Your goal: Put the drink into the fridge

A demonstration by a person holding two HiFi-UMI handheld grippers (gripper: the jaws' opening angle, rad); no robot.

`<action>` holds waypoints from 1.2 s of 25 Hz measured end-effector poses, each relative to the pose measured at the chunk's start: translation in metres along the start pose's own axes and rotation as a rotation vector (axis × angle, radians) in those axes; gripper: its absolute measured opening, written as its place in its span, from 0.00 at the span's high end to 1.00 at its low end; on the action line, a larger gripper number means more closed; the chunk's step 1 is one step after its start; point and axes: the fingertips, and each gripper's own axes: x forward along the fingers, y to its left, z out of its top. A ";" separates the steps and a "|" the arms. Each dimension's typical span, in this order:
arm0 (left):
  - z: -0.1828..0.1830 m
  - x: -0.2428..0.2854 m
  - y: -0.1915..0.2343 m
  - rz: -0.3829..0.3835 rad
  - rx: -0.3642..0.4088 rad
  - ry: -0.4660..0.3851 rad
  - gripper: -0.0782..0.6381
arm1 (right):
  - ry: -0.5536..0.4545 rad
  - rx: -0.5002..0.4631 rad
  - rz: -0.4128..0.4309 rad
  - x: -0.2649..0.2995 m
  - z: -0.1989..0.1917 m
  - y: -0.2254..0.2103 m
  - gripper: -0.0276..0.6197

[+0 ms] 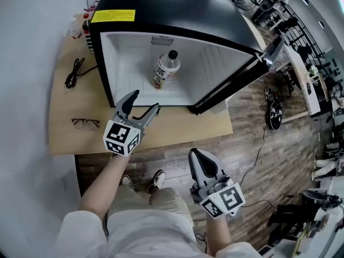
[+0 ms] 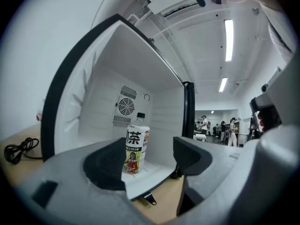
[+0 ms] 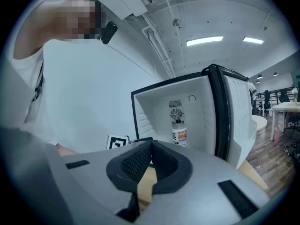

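White plastic lines the open fridge [image 1: 161,4], and the bottle [image 1: 165,69] stands upright on its floor, towards the back, below the fan grille [image 2: 125,108] and clear of both side walls. The drink is in, so by my reading what is left is to get clear and shut the door [image 3: 239,116], which stands swung wide at the fridge's right side.

The left gripper [image 1: 146,100] hangs in front of the opening, over the front strip of the table [image 1: 80,138], pointing level at the bottle. Its jaws stand apart with nothing in them; the bottle seen through the gap is well inside the fridge. The right gripper [image 1: 196,156] is nearer the person, off the table edge and above the floor [image 1: 177,165], with its jaws together on nothing.

The right gripper is on the door's side, and closed jaws make a good blunt pusher. Set it on the door's outer face near the free edge, far from the hinge, and push in one steady arc. Take the left gripper out of the door's path first. Go gently at the end: the bottle is tall and narrow, so a slam could tip it, and a hard shove might slide the fridge on the table. The glasses [image 1: 85,123] and the cable [image 1: 74,73] lie at the table's left, well out of the way
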 end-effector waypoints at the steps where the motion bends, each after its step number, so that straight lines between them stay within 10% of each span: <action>1: 0.003 -0.008 0.000 0.005 0.000 -0.003 0.45 | -0.008 -0.003 0.005 -0.001 0.005 0.002 0.95; 15: 0.048 -0.041 -0.024 -0.026 0.034 -0.020 0.84 | -0.090 0.010 0.051 -0.012 0.036 -0.021 0.95; 30: 0.111 -0.042 -0.040 -0.112 -0.067 -0.195 0.87 | -0.115 0.018 0.107 0.009 0.066 -0.050 0.95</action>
